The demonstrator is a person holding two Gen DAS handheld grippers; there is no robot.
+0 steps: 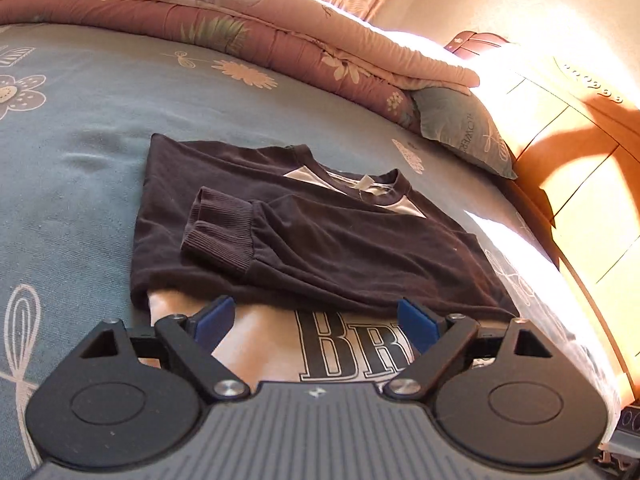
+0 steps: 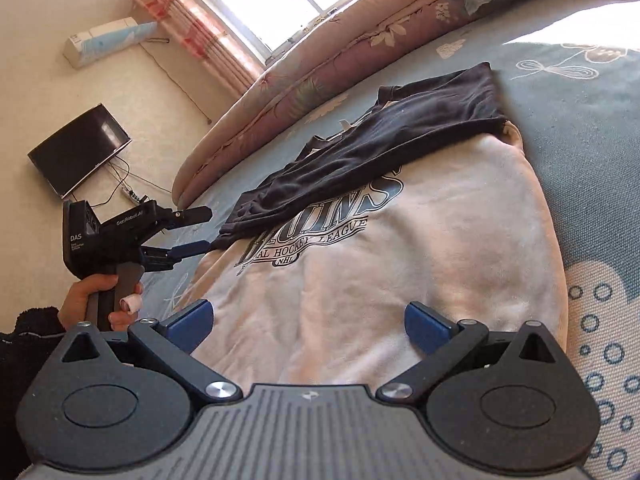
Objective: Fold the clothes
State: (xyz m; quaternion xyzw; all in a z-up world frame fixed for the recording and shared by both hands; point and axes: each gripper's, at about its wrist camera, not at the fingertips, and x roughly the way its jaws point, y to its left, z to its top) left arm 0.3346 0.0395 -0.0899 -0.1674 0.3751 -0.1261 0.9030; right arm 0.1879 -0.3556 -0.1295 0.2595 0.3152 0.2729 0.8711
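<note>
Cream cotton sweatshirt with dark sleeves and printed hockey lettering [image 2: 360, 264] lies flat on bed's blue-grey sheet with white doodle print [image 1: 72, 168]; both dark sleeves [image 1: 280, 240] folded across chest, ribbed cuffs stacked. Left hand-held gripper [image 1: 316, 322] hovers low over lettering, blue pads spread wide, holding nothing. Right hand-held gripper [image 2: 308, 326] above sweatshirt's lower part, pads likewise apart, empty. Folded pink floral quilt [image 1: 240, 32] along far side of bed. Person's hand [image 2: 100, 300] grips left handle.
</note>
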